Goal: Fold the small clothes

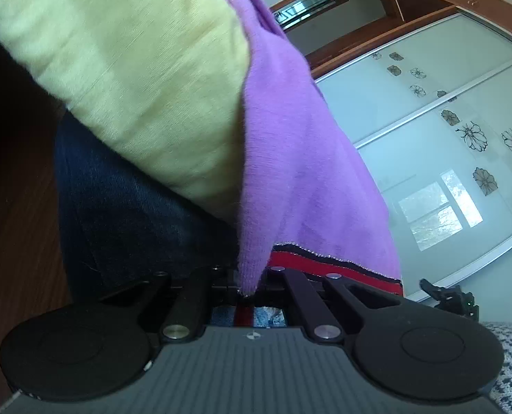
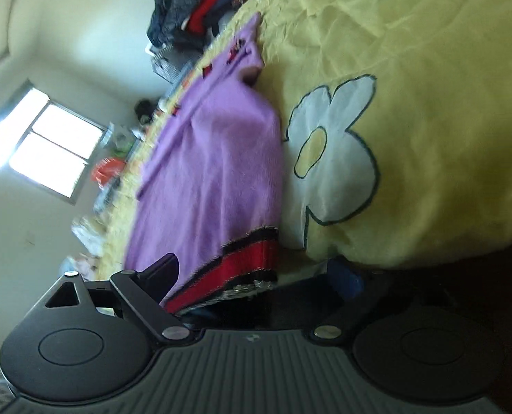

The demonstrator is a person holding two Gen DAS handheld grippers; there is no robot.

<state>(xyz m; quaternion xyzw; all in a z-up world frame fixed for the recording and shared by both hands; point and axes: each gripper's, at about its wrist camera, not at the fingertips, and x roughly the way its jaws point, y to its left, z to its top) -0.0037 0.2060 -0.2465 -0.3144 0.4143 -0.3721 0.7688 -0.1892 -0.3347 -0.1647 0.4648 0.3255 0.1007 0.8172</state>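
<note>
The purple sweater (image 2: pixel 214 172) lies on the yellow bedspread (image 2: pixel 428 103), centre-left of the right view. The left gripper (image 1: pixel 245 289) is clamped on its corner, bottom centre. The right gripper (image 2: pixel 256 276) stands apart around the red hem (image 2: pixel 231 269), likely about to pinch and lift it for a fold

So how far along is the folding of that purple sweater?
Barely begun. The fuzzy purple sweater with the red and black hem lies on the yellow flower-print bedspread, one sleeve apparently laid across it. In hand: the left tool is shut on a pinch of its fabric; the right tool stands open at the hem. The fold itself and the heap of dark clothes remain.
</note>
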